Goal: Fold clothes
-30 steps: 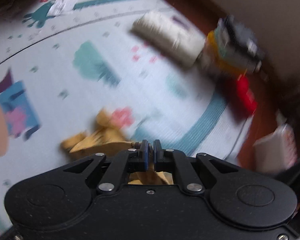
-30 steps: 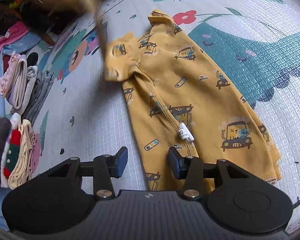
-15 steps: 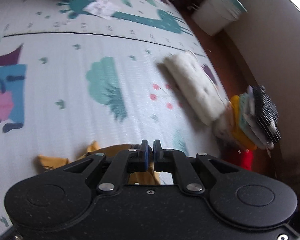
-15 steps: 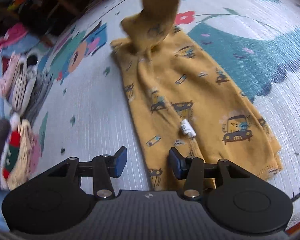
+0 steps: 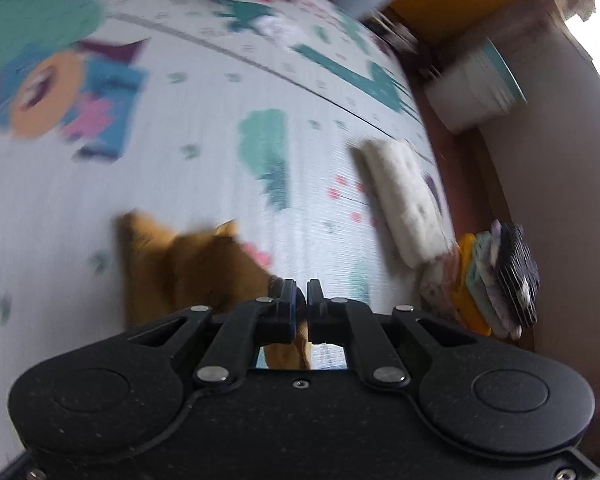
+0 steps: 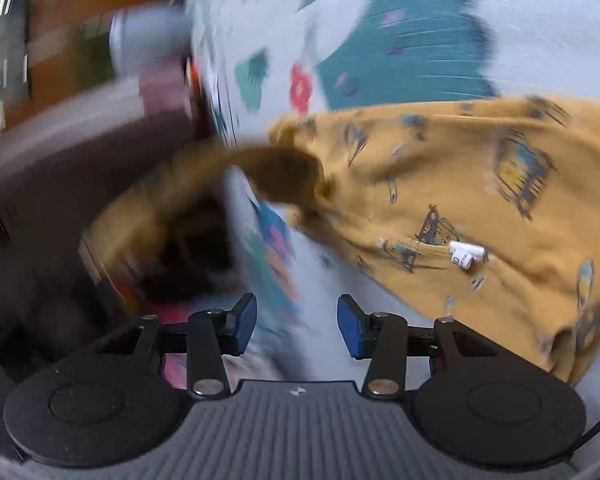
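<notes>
I see left gripper (image 5: 302, 295) jaws together, clamped on edge of yellow garment (image 6: 479, 208). Right gripper (image 6: 297, 322) jaws apart, nothing between. Garment mostly on play mat (image 5: 204, 184), car print, white tag (image 6: 465, 255) showing; one part lifted toward left gripper, blurred.

1. Play mat (image 5: 204, 184) ahead of left gripper (image 5: 298, 294): wide bare stretch.
2. Right side blocked: white folded cloth (image 5: 403, 204) on mat edge, stack of folded clothes (image 5: 495, 280) just beyond, wall behind.
3. White bin (image 5: 475, 92) stands far right.
4. Yellow garment (image 6: 479, 200) covers mat right of right gripper (image 6: 297, 320); bare mat strip directly ahead.
5. Left of it: dark blurred clutter.
</notes>
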A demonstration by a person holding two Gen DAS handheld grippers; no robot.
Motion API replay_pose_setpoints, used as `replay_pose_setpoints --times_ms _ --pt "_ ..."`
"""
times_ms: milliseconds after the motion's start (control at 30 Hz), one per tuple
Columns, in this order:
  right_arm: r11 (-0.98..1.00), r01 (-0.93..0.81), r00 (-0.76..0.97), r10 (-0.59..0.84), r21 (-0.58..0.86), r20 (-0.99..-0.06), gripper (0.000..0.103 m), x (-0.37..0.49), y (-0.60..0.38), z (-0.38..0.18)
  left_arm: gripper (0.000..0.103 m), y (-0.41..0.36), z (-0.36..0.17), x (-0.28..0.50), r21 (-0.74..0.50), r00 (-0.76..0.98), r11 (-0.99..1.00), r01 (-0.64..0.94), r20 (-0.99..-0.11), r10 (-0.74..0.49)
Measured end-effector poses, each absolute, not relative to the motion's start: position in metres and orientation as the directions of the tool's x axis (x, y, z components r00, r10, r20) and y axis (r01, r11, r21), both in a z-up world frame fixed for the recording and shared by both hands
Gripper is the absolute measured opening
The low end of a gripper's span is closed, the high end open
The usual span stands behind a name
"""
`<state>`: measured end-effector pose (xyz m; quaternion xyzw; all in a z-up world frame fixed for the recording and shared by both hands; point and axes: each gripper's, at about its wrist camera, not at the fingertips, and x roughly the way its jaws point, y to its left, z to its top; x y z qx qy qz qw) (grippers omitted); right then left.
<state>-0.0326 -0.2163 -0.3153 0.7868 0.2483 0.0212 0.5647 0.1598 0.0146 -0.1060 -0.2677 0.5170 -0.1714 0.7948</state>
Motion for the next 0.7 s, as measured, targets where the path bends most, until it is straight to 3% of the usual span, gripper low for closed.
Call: replay_pose_setpoints --times_ms 133,333,533,700 --pt "-0.476 0.325 0.918 0.365 0.817 -0.153 0.049 -0.05 -0.213 -0.335 0.003 0.04 -0.129 0.121 -0.598 0.417 0.792 -0.123 -0.755 -0.505" --pt "-0.476 0.362 0.9 0.402 0.801 -0.168 0.059 -0.05 -0.201 -0.332 0.003 0.049 -0.154 0.093 -0.572 0.408 0.784 -0.242 -0.793 -0.453" --pt "-0.45 0.361 0.894 0.418 0.817 -0.165 0.061 -0.035 -0.202 -0.328 0.003 0.045 -0.177 0.062 -0.547 0.365 0.783 -0.297 -0.823 -0.436" --pt "-0.382 0.394 0.875 0.434 0.836 -0.214 0.06 -0.035 -0.208 -0.325 0.003 0.04 -0.192 0.041 -0.516 0.306 0.798 -0.313 -0.85 -0.429"
